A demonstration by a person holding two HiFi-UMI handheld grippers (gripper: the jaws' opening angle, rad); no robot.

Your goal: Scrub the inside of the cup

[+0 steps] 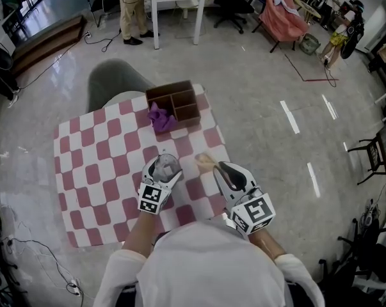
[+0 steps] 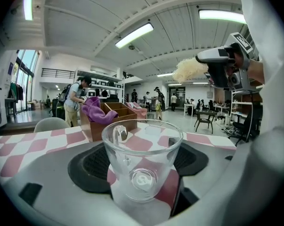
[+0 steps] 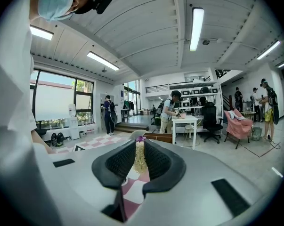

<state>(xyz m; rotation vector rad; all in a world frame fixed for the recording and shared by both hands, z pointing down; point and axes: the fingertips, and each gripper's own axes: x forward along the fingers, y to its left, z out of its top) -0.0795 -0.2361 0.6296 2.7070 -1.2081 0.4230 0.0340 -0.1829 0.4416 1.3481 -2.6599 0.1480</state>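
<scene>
Head view looks down on a counter with a pink and white checked cloth (image 1: pixel 93 171) on it. At the back of the counter, past the checked cloth, sits a gray chair (image 1: pixel 116 82). Near the back edge is a brown wooden box (image 1: pixel 180 101) with small parts inside. A purple rag (image 1: pixel 159 118) sits at the left front of the box and spills over its side.

Closer in, the left tool (image 1: pixel 164 170) has its two jaws set wide, one on each side of a clear glass cup (image 2: pixel 142 147). The black pads press on the cup's sides. The cup has its open end up, and its handle is on the far side. The cup is over the middle of the counter, a bit in front of the box.

Just to the right, the right tool (image 1: pixel 223 170) has its jaws almost closed on a pale, stringy scrubber (image 1: pixel 204 161). The scrubber sticks out of the tip toward the cup. It is near the cup but apart from it.
</scene>
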